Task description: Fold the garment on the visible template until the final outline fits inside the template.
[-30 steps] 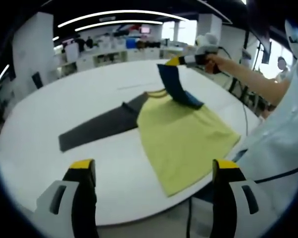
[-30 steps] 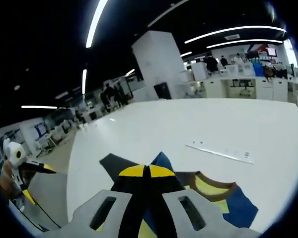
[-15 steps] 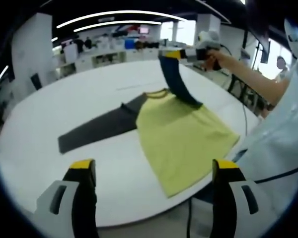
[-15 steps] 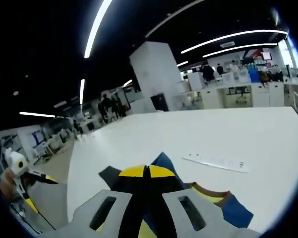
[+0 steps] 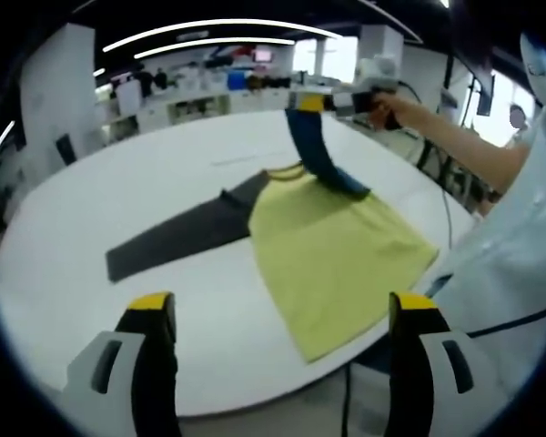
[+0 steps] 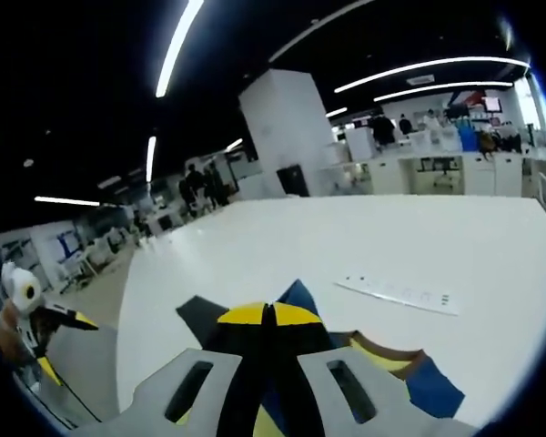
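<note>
Lying flat on the white table (image 5: 91,191), the shirt (image 5: 332,250) spread its grey sleeve (image 5: 177,238) leftward; the left gripper (image 5: 282,314) gaped empty, while the right gripper (image 5: 308,102) pinched the blue sleeve (image 5: 320,159) aloft.

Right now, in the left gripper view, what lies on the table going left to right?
Dark grey sleeve → yellow shirt body → blue sleeve, lifted by the right gripper, its jaws shut on the cuff.
</note>
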A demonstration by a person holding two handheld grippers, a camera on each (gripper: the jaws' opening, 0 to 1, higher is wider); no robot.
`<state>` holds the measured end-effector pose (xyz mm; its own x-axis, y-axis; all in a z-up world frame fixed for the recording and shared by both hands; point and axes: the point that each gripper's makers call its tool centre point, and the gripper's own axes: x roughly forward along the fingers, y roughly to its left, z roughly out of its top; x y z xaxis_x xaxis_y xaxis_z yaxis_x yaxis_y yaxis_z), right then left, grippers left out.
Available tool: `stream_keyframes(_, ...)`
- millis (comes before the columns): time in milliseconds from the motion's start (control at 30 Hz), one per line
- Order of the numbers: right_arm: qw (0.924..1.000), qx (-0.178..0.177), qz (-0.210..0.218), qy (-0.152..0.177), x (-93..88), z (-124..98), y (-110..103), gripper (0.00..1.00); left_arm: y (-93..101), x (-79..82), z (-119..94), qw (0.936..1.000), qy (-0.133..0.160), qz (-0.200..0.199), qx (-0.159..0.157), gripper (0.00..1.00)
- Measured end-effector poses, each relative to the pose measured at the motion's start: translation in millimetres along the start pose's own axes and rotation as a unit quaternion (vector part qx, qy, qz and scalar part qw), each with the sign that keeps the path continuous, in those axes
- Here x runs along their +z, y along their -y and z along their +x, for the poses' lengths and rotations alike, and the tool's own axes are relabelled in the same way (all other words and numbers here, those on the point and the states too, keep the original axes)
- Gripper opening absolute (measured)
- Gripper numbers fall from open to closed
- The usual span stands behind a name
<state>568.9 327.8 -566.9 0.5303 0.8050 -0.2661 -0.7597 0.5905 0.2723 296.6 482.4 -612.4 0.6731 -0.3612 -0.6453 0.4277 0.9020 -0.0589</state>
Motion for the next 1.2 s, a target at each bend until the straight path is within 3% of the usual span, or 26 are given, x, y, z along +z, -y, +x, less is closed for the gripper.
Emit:
stream_keyframes(500, 0.9988, 0.007, 0.003, -0.048, -36.3, 24, -3, 0.01, -0.9, -5.0, -1, 1.0, -0.004, -0.008, 0.001, 0.93)
stream_keyframes(1200, 0.9939, 0.013, 0.01, -0.109, -88.8, 37, -9, 0.02, -0.7, -7.1, 0, 0.9999, -0.01, -0.011, 0.0, 0.92)
